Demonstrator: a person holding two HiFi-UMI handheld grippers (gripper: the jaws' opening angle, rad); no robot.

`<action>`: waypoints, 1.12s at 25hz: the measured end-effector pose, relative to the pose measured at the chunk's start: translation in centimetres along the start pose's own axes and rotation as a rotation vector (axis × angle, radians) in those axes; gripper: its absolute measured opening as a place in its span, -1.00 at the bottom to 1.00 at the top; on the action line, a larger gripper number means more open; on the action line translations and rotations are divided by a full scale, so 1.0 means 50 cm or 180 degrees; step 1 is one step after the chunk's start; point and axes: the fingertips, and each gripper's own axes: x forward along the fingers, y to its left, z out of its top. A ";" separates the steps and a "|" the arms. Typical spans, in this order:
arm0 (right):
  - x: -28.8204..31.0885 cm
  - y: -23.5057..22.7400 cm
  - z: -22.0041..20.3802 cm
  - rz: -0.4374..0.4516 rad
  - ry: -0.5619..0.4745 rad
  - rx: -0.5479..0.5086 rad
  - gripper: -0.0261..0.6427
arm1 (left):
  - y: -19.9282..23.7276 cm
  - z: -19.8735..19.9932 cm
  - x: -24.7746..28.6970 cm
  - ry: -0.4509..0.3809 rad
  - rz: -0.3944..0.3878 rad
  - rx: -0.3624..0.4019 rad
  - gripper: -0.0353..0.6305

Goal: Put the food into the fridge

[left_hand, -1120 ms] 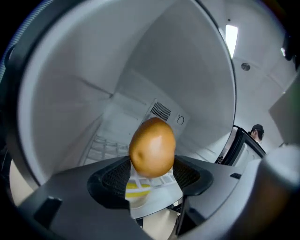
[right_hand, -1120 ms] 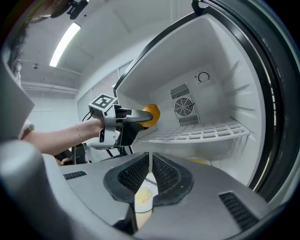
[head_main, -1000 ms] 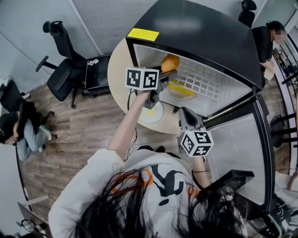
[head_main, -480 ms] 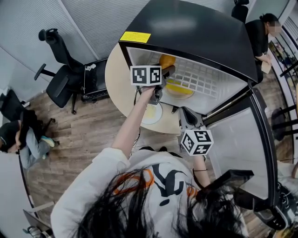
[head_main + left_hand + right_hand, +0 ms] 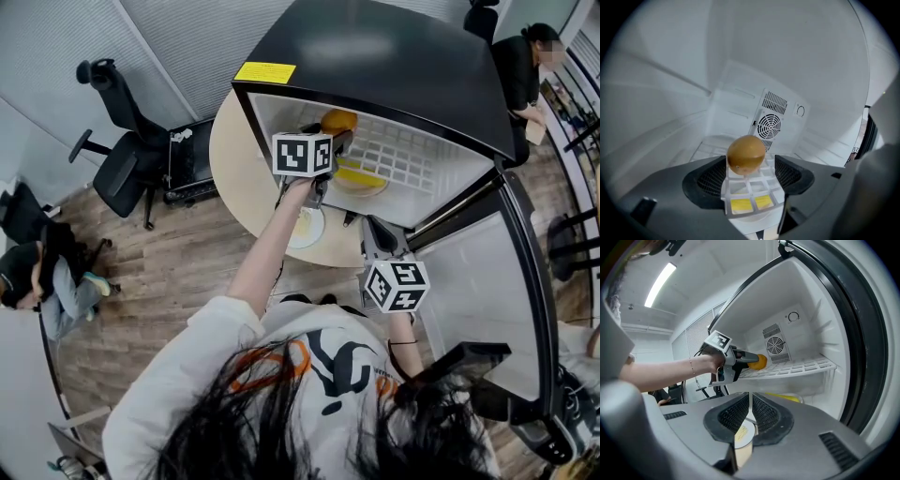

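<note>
Left tongs (image 5: 751, 169) moved deeper into fridge (image 5: 375, 56), opening around half-hidden orange (image 5: 339, 120); right tongs (image 5: 751, 411) pressed together.

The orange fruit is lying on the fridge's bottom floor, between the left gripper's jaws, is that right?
Not the bottom floor. The orange fruit is up on the white wire shelf, as the right gripper view shows. It is between the jaws of the left gripper, which are opening.

The sweatshirt (image 5: 178, 375) is pale grey with a black and orange print.
</note>
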 end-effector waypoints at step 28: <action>0.014 0.007 -0.012 0.0116 0.0036 0.0026 -0.83 | -0.096 -0.078 -0.162 -0.0264 -0.0064 0.1139 -0.11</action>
